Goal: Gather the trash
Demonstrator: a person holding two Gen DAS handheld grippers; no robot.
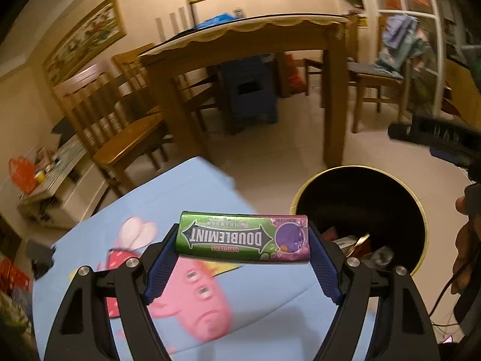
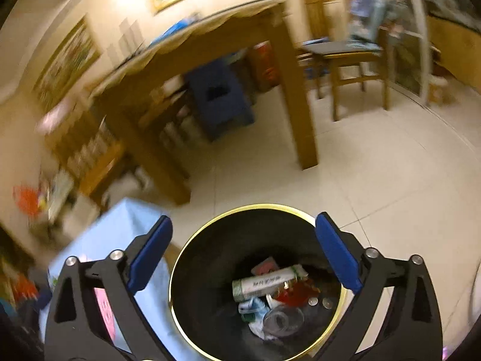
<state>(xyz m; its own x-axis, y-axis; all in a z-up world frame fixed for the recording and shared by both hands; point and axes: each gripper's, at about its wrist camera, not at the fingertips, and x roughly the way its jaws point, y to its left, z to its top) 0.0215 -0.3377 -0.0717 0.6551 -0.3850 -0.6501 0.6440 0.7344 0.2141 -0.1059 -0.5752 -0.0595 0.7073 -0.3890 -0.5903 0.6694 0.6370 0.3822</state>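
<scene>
My left gripper is shut on a green and purple Doublemint gum pack, held crosswise above the light blue cartoon tablecloth. A black trash bin with a gold rim stands to its right on the floor. In the right wrist view my right gripper is open and empty above the bin. Inside lie a rolled white-green wrapper, red scraps, a clear cup and other litter.
A wooden dining table with chairs stands behind, a blue stool under it. Beige floor tiles surround the bin. A low shelf with clutter sits left. The right gripper's body shows at the right edge.
</scene>
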